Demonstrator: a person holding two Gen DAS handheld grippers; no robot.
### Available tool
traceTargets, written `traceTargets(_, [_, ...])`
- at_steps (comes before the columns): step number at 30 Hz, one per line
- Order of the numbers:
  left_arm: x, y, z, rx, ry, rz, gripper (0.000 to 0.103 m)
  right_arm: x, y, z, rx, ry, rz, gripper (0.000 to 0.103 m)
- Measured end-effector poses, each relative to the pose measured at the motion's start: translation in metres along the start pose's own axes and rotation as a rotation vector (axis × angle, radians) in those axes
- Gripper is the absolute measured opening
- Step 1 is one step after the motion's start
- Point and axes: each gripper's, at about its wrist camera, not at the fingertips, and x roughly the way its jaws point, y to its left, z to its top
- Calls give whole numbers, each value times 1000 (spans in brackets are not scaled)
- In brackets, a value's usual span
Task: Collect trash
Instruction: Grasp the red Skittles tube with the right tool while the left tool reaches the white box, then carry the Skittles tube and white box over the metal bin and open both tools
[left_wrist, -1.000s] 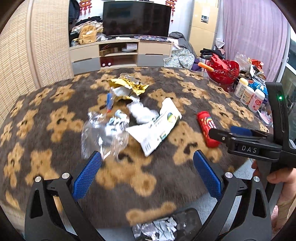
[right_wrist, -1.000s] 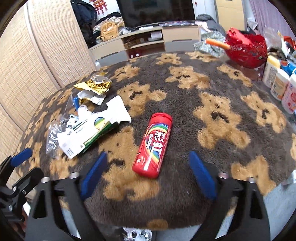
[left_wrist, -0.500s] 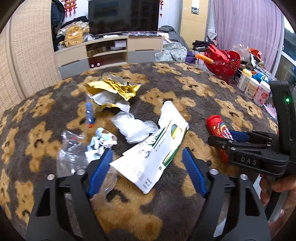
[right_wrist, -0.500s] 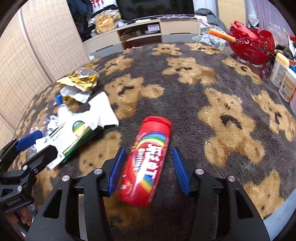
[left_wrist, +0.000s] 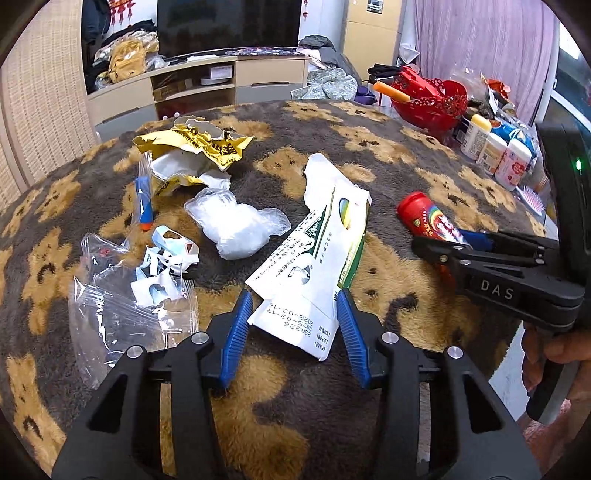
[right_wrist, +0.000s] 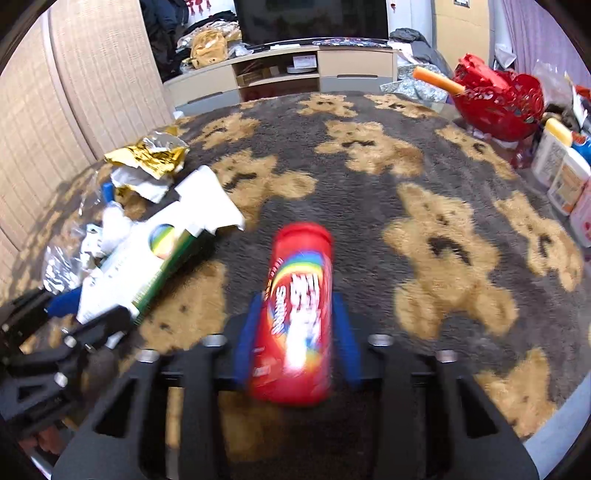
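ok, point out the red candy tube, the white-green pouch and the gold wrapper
red candy tube (right_wrist: 299, 314), right wrist view, label middle
white-green pouch (left_wrist: 314, 258), left wrist view, printed face
gold wrapper (left_wrist: 218, 146), left wrist view, crumpled top

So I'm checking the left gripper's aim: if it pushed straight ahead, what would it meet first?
The white and green packet, already between the closing left gripper's fingers; beyond it probably the bear-patterned cloth.

A home living room; television (left_wrist: 227, 22) on a media cabinet (left_wrist: 207, 86); curtains (left_wrist: 476, 40)
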Motion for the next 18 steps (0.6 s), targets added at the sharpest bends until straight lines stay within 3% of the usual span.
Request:
traceTargets(6, [-1, -9, -5, -3, 12, -16, 31, -7, -2, -10, -16, 3, 9, 35])
traceTargets(18, [-38, -22, -35, -70, 19, 9, 27, -43, 0, -45, 5, 15, 76, 35])
